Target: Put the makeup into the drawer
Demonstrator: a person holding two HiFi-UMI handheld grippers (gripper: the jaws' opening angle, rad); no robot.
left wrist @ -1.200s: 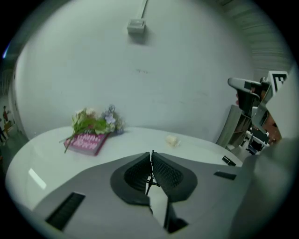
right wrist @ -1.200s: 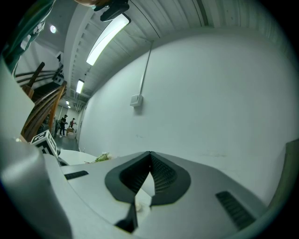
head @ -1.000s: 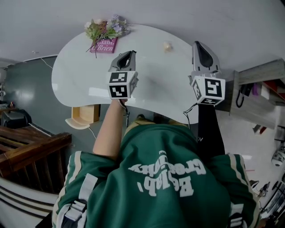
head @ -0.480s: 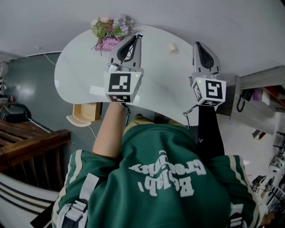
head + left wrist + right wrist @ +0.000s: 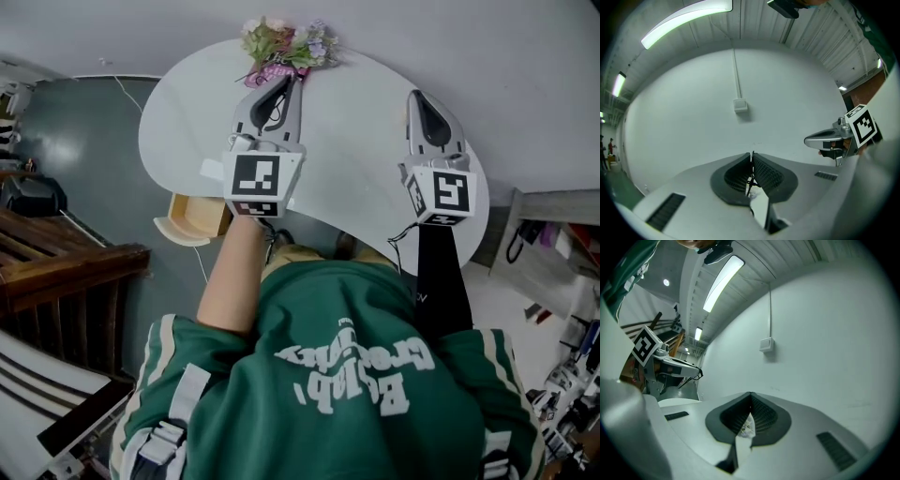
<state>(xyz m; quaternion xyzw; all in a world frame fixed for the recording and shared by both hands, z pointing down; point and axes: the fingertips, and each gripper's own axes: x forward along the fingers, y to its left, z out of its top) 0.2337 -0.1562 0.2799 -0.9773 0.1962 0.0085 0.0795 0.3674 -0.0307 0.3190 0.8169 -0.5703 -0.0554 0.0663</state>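
Note:
In the head view my left gripper (image 5: 281, 81) is held above the back of the white table (image 5: 356, 159), its tip close to the flowers (image 5: 281, 39). Its jaws meet in the left gripper view (image 5: 751, 155), shut with nothing held. My right gripper (image 5: 420, 94) hovers over the table's right part. Its pads also meet at the tip (image 5: 750, 395) and I see nothing gripped. An open wooden drawer (image 5: 192, 220) juts out under the table's near left edge. No makeup item shows; the spot where a small cream thing lay is behind the right gripper.
Both gripper views face a bare white wall with a switch box (image 5: 740, 105) and a conduit. A pink book (image 5: 270, 71) lies under the flowers. Dark wooden furniture (image 5: 66, 281) stands at left, and a shelf (image 5: 553, 234) at right.
My left gripper has risen and gone toward the flowers. The view has swung, so the table now sits further right. The small cream item seen earlier is out of sight.

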